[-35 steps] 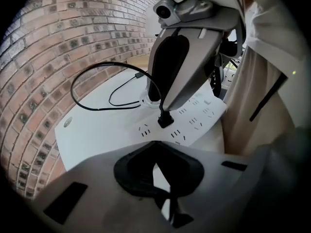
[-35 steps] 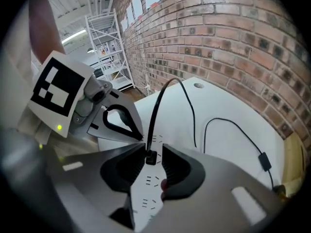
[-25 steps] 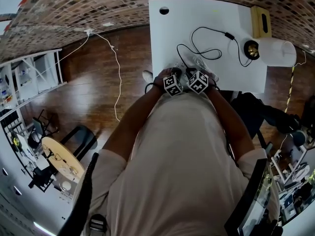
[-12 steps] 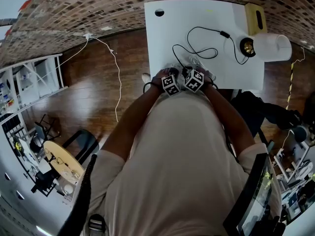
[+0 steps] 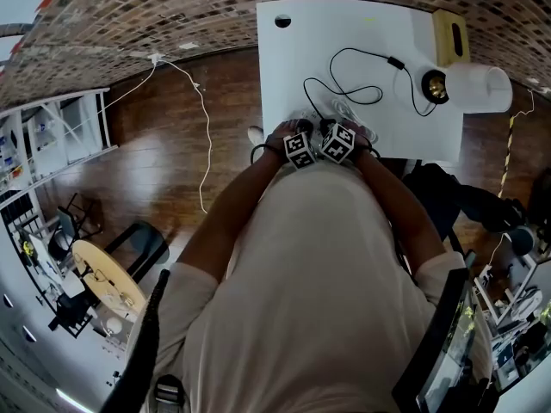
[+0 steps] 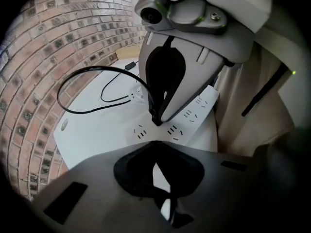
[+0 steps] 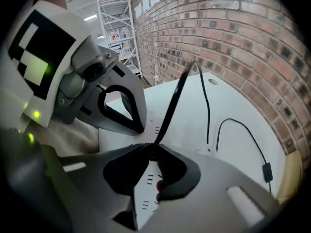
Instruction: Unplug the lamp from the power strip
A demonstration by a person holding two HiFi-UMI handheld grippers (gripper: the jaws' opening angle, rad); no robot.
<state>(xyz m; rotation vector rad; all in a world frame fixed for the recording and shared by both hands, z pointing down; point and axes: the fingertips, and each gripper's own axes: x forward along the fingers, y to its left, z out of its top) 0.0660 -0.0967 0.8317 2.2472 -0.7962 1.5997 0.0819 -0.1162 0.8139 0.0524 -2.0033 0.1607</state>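
A white power strip point(image 5: 346, 110) lies at the near edge of the white table point(image 5: 293, 67). The lamp point(image 5: 469, 87), with a white shade, lies at the back right, and its black cord point(image 5: 344, 54) loops across the table to the strip. My right gripper point(image 7: 154, 148) is closing its jaws on the cord's black plug just over the strip point(image 7: 148, 178). I cannot tell whether the plug sits in a socket. In the left gripper view my left gripper point(image 6: 158, 171) is shut on the near end of the strip point(image 6: 194, 110), facing the right gripper point(image 6: 156, 119).
A yellow block point(image 5: 454, 37) lies at the table's back right corner. A brick wall runs behind the table. Wooden floor with a thin white cable point(image 5: 205, 119) lies to the left, and white shelving point(image 5: 52, 136) stands at the far left.
Both grippers stay together at the power strip. Only the head view shifts slightly.
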